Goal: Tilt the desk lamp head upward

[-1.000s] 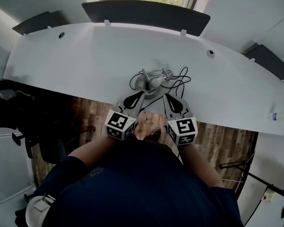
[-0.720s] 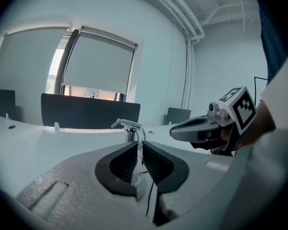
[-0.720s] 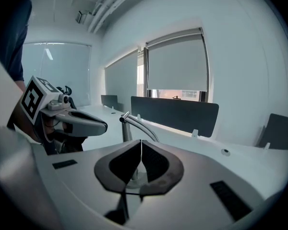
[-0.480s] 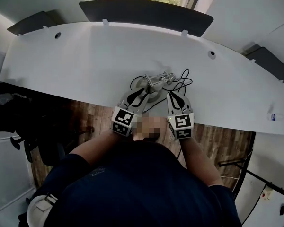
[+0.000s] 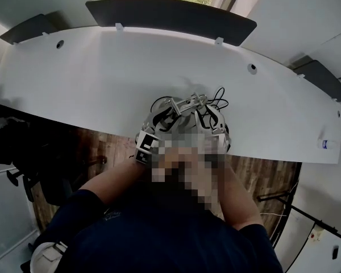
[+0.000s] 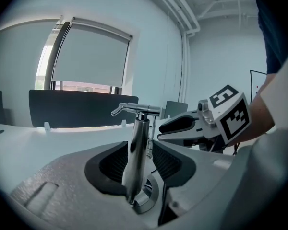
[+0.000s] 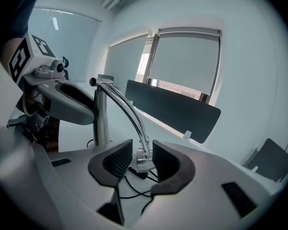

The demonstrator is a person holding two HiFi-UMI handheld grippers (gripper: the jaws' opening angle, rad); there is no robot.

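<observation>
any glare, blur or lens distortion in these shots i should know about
Head view: a mosaic patch covers the area below the chrome desk lamp, and the long white desk looks bowed by the wide lens. Left gripper view: dark round vignette, bright reflections on the lamp's polished post. Right gripper view: same vignette, soft even daylight, no hard shadows.

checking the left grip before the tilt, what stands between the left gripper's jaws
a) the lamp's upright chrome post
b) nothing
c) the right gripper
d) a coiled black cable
A: in the left gripper view the lamp's upright chrome post rises between the jaws of the left gripper, which have just been opening and do not press on it.
</observation>
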